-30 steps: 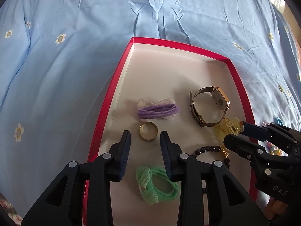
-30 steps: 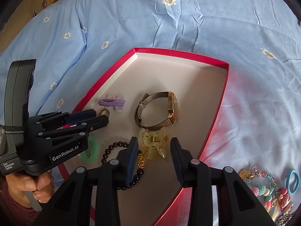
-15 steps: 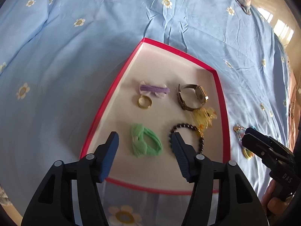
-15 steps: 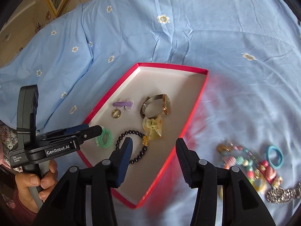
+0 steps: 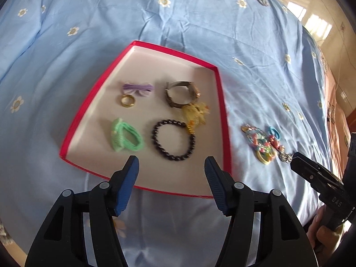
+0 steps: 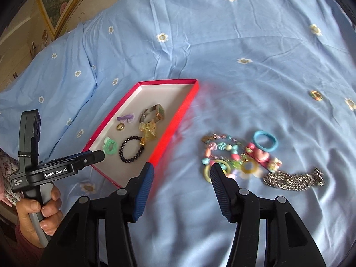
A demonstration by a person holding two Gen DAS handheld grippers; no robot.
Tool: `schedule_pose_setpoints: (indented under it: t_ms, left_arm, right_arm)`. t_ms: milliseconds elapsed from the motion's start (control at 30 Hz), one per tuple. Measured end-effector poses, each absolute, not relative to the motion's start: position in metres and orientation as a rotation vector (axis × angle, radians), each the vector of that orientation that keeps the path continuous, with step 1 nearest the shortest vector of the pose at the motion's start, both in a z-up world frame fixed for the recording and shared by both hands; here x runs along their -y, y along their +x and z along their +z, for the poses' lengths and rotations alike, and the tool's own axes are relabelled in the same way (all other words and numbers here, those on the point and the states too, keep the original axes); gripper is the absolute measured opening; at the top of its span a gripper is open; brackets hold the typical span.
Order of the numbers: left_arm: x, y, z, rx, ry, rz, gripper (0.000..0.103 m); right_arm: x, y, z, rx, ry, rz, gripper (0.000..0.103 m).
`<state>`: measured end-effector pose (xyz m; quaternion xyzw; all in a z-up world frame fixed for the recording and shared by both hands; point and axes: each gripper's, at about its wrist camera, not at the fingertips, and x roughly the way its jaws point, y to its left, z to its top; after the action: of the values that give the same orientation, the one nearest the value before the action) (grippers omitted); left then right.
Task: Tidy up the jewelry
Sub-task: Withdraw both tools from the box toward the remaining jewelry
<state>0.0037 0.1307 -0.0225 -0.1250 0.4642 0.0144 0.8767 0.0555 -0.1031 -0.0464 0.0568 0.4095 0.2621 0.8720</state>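
Note:
A red-rimmed tray (image 5: 142, 44) lies on the blue bedspread. It holds a purple hair tie (image 5: 138, 87), a gold ring (image 5: 128, 100), a watch (image 5: 181, 93), a yellow claw clip (image 5: 194, 113), a green scrunchie (image 5: 125, 138) and a black bead bracelet (image 5: 174, 141). My left gripper (image 5: 171, 159) hovers open over the tray's near edge, holding nothing. My right gripper (image 6: 182, 166) hangs between the tray (image 6: 175, 120) and a pile of colourful jewelry (image 6: 233, 155); its jaws are opening with nothing between them.
Right of the pile lie a blue hair tie (image 6: 265, 143) and a silver chain bracelet (image 6: 293, 178). A small ring (image 6: 316, 95) sits alone further right. A person's hand (image 6: 44, 211) grips the left tool. A framed picture (image 6: 60, 6) stands beyond the bed.
Both grippers have pulled back and up from the tray and opened wider. The gold ring and yellow clip stay in the tray. The right view has swung right, showing the jewelry pile.

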Motion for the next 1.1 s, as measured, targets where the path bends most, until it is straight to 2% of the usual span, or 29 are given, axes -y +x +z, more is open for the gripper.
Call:
schedule_pose_setpoints:
  t_ms: [667,1100]
  left_arm:
    - [-0.039,0.019,-0.028,-1.023,-0.120,-0.149,0.060]
    - [-0.004,0.070,-0.037,-1.054,-0.099,-0.217,0.060]
  right_arm:
    - [0.196,0.031,-0.062,-0.847,0.175,0.366,0.058]
    - [0.226,0.052,-0.069,-0.851,0.177,0.275,0.058]
